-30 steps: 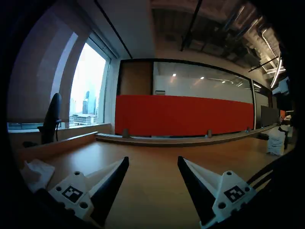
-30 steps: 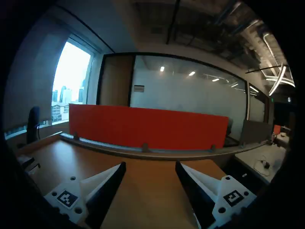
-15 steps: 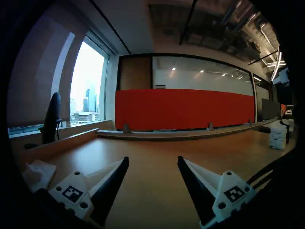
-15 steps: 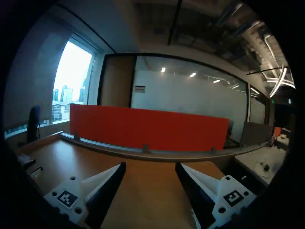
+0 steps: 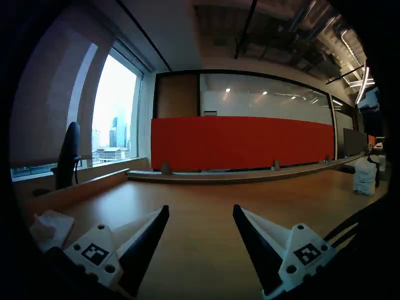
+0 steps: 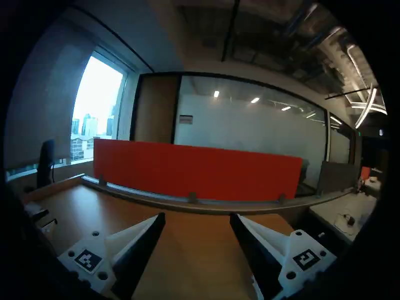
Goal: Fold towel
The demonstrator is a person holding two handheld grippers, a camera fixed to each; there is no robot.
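Wooden desk [image 5: 210, 197], red divider [image 5: 240, 142] behind; crumpled white cloth [image 5: 50, 227] at left edge. Spread wide, empty: left gripper [image 5: 200, 206], right gripper [image 6: 197, 214].

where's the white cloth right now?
Left gripper view: the white cloth lies crumpled on the desk at far lower left, just outside the open left gripper, below the black chair by the window.

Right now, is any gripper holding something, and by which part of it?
Nothing is held. The left gripper and the right gripper both stand open above the brown wooden desk, gripping nothing.
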